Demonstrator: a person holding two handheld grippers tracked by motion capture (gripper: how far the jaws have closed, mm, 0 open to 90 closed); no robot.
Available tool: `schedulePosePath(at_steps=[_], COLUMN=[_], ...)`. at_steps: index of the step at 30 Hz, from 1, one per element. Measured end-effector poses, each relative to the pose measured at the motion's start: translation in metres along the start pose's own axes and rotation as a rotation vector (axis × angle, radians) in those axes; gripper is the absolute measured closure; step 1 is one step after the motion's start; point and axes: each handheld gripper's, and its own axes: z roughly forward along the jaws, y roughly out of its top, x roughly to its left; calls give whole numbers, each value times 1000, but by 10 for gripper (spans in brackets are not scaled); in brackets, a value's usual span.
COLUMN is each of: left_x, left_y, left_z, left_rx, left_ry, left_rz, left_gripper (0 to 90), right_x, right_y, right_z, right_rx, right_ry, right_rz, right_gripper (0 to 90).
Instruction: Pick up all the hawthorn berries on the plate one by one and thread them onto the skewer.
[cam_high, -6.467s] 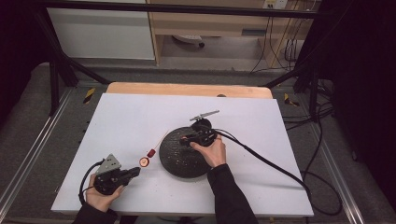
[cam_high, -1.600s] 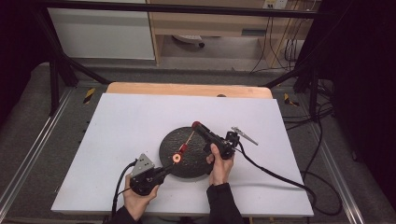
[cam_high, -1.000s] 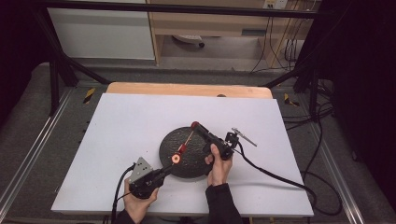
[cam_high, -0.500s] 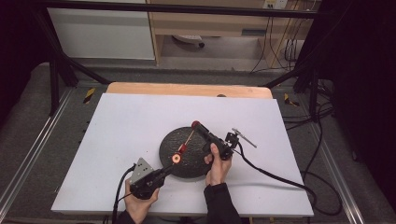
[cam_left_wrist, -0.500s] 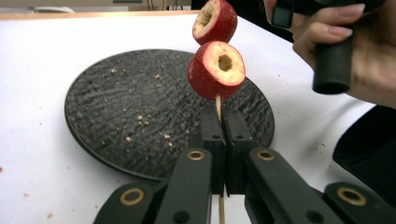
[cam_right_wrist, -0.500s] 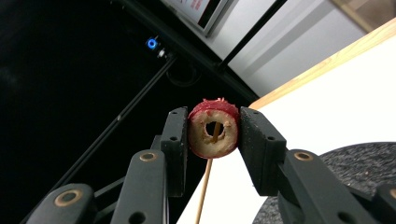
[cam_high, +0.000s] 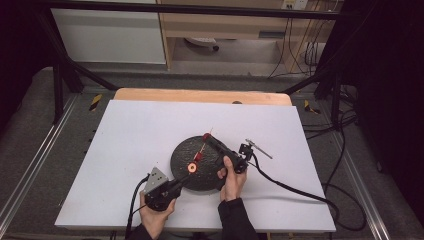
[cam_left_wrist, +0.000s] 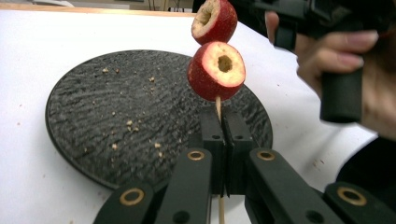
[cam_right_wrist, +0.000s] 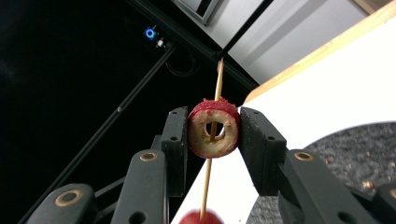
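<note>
A thin wooden skewer is clamped between the jaws of my left gripper, which is shut on its lower end. A red cored fruit piece sits on the skewer just above those jaws. It appears as a small ring in the high view, over the black round plate. My right gripper is shut on another cored fruit piece, which is threaded higher up the skewer. In the high view my left gripper is at the plate's front edge and my right gripper is above the plate.
The plate carries scattered crumbs and lies on a white table top. The right gripper's cable trails across the table to the right. A wooden edge runs along the far side.
Since the oldest frame my left gripper has moved right, from the table's left part to the plate's front edge, and my right gripper has swung to the skewer's upper part. Over the last second, hardly anything moved.
</note>
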Motion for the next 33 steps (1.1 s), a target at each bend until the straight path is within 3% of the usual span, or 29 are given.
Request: schedulePosePath(at_steps=[9, 21, 24, 33], left_x=[4, 11, 12, 24], left_y=[9, 6, 6, 5], left_z=[11, 11, 9, 1], left_rx=[21, 50, 55, 75], left_ry=[-13, -41, -49, -38], left_rz=[10, 2, 2, 1], left_gripper=[881, 882, 882, 882], right_x=[2, 0, 1, 3], right_y=[-2, -8, -6, 9], right_z=[-2, -2, -3, -6], right_rx=[21, 87, 111, 210], right_ry=[-26, -46, -63, -121], right_rz=[-62, -96, -123, -269], right_gripper=[640, 630, 573, 375])
